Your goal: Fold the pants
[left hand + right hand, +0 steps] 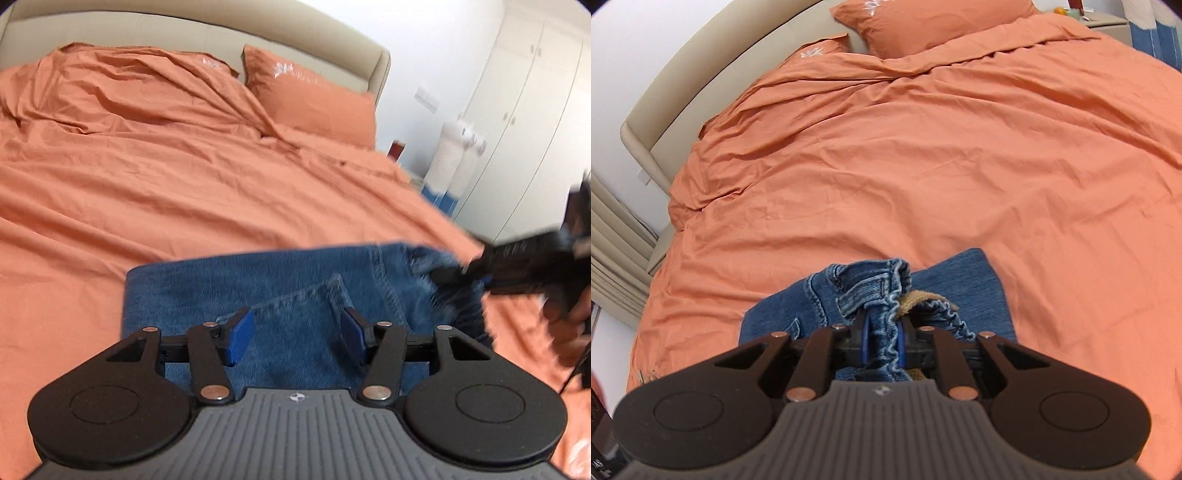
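Orange duvet [960, 166] covers bed; jeans [295, 288] lie folded at near edge. Left gripper [298, 334] spread above them. Right gripper [882, 343] pinches waistband, blurred in left view; wardrobe [524, 110] far right.

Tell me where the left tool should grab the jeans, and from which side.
Probably the near left corner of the jeans: a straight, thick folded edge, lying flat on the orange bedding. Come in low from the left, one finger sliding under. The left tool is open above the denim; the right tool already clamps the bunched waistband.
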